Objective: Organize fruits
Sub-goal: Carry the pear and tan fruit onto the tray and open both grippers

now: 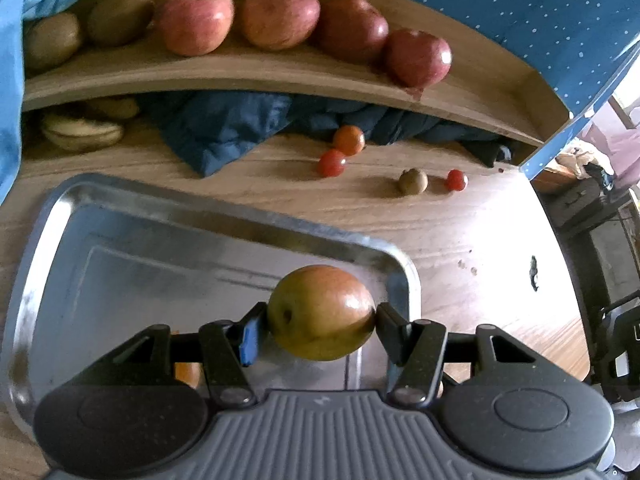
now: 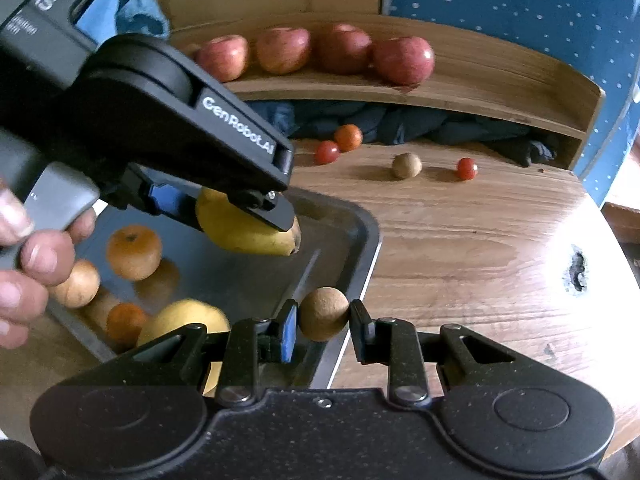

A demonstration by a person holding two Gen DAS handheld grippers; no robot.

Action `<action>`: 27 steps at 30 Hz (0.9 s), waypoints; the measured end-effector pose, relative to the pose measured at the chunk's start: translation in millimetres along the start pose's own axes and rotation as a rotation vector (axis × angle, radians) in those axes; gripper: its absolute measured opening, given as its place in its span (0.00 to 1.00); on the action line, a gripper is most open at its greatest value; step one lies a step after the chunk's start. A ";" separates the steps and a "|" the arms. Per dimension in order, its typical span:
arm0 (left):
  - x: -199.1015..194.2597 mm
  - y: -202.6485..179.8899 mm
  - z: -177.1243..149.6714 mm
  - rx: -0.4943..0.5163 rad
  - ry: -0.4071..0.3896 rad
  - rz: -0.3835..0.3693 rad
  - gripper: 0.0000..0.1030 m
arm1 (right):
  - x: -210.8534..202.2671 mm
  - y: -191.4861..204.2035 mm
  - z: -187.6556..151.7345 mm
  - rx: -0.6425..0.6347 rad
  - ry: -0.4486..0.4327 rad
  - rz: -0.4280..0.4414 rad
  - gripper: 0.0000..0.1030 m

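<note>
left gripper (image 1: 322, 314) is clamped on a yellow-green apple (image 1: 322, 312), jaws spread wide round it, held over the metal tray (image 1: 120, 216) by its right rim. right gripper (image 2: 324, 316) is pinched on a small brown round fruit (image 2: 323, 313) — narrower gap, over the tray's right edge. step looks like loading the tray. next imo: lower both w/ care, let go where clear of the oranges (image 2: 134, 252) — round fruit may roll.

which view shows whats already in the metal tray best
The right wrist view: the metal tray holds oranges and a yellow pear. The left wrist view shows mostly bare tray, hidden partly behind the held apple.
</note>
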State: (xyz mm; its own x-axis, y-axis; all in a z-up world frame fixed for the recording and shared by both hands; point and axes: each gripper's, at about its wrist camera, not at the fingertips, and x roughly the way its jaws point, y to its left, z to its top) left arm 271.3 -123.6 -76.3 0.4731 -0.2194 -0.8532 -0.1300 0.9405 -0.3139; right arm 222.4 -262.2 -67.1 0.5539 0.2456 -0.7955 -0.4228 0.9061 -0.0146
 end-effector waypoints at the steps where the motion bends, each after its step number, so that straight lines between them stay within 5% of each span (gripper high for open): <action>1: -0.2 1.1 -1.7 0.000 0.003 0.003 0.60 | -0.6 2.9 -1.9 -0.011 0.002 0.000 0.29; 27: 0.7 2.1 -17.9 -0.004 0.027 0.049 0.59 | -6.9 20.8 -26.9 -0.130 0.035 -0.023 0.29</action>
State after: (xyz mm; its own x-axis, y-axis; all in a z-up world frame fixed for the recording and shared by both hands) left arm 255.8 -126.4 -85.0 0.4427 -0.1799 -0.8785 -0.1557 0.9494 -0.2728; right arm 190.5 -254.3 -78.3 0.5399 0.2107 -0.8149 -0.5007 0.8586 -0.1097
